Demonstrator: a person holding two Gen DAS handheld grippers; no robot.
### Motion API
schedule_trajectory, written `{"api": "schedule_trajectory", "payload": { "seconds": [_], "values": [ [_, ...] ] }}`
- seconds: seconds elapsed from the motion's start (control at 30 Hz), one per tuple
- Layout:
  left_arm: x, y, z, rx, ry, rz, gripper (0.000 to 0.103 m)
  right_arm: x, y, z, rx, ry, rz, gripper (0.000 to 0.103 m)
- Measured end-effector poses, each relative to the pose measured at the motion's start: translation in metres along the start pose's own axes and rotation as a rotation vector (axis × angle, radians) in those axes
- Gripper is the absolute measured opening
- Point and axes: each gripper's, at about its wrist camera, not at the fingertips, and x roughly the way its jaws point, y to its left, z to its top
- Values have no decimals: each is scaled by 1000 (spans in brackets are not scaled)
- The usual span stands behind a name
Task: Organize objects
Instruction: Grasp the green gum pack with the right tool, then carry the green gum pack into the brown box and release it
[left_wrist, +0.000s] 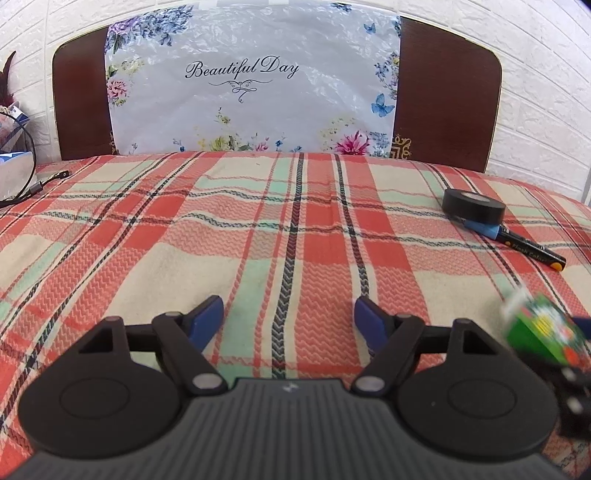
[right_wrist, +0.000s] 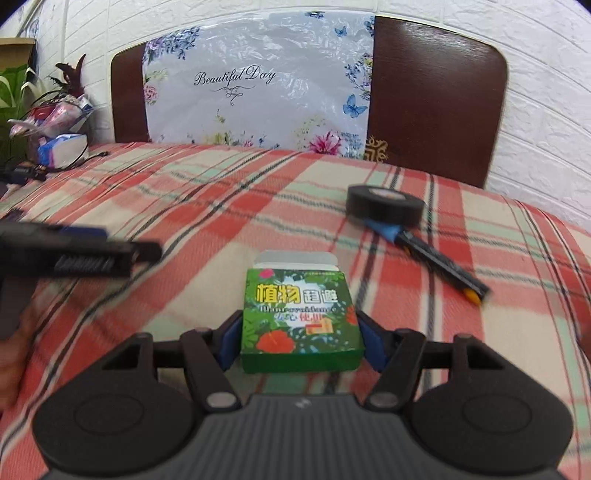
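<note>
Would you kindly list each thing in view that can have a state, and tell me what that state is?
left gripper: open, empty, above the plaid blanket.
right gripper: shut on the green box.
green box: held between the fingers, top flap open.
black tape roll: lying flat, resting on the marker's blue end.
marker: lying on the blanket, blue end tucked under the tape roll.
</note>
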Motion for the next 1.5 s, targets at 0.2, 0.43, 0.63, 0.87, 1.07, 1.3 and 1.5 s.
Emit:
{"api": "schedule_trajectory", "payload": {
  "seconds": [0.2, 0.43, 0.63, 0.87, 1.07, 1.3, 1.5],
  "values": [
    [-31, -23, -12, 1, 76, -45, 82, -57, 8, -44, 36, -10, -43, 64],
    [-70, -76, -18, -53, 318, -456, 83, -82, 4, -66, 81, -31, -41, 75],
    [-64, -115, -21, -48, 383, -505, 52, -86, 7, -69, 57, -56, -25, 62],
    [-72, -161, 12, -29, 353, -560, 47, -108, -20, -73, 127, -169, -105, 62],
    [-91, -241, 61, 98, 213, -661, 47, -138, -71, -54, 164, -352, -302, 62],
    [-82, -333, 99, 190, 100, -743, 48, -148, -148, -25, 243, -464, -477, 62],
    [-50, -368, 90, 269, 92, -603, 57, -99, -200, -15, 272, -369, -586, 66]
  ]
}}
